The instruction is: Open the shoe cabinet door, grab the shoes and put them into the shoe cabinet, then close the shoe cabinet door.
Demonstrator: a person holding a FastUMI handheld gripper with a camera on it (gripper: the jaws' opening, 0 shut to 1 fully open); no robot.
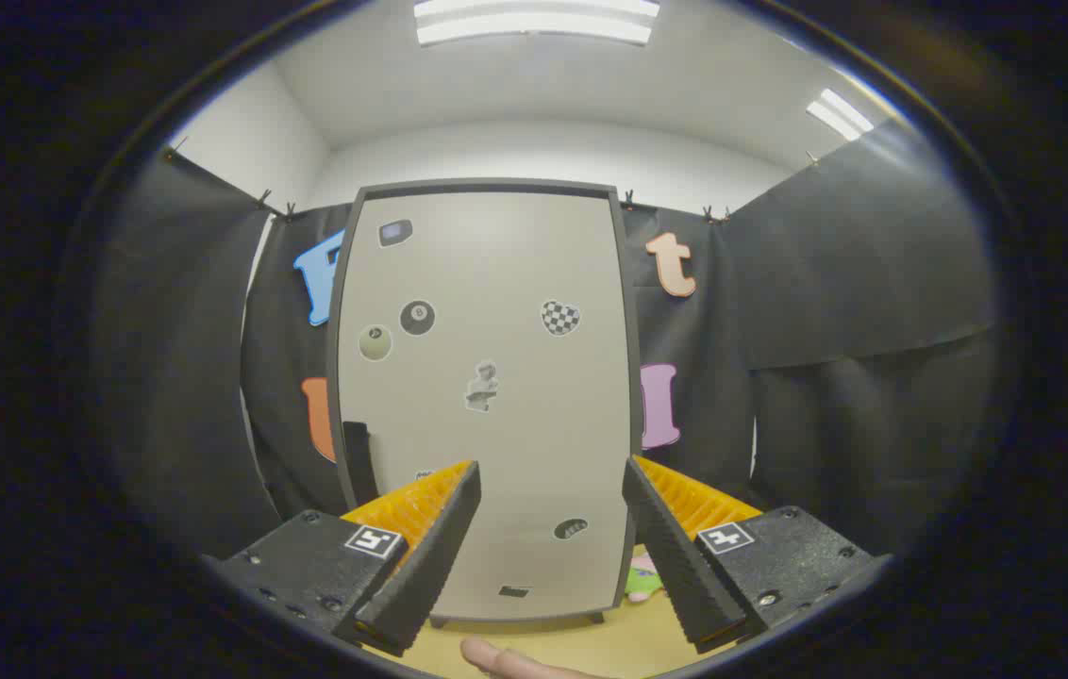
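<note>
Fingers released, empty, aimed at closed shoe cabinet door at twelve o'clock; could slip off handle at ten o'clock.

The cabinet hides whatever is inside behind its closed door. A small pink-green thing beside it is half hidden by one finger of the tongs.

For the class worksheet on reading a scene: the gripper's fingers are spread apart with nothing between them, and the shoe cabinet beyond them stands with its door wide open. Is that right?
Not quite. In the gripper view the shoe cabinet has its door shut, flat and covering the whole front. The rest holds: the gripper is open, fingers spread apart with nothing between them, and the cabinet stands beyond them.
</note>
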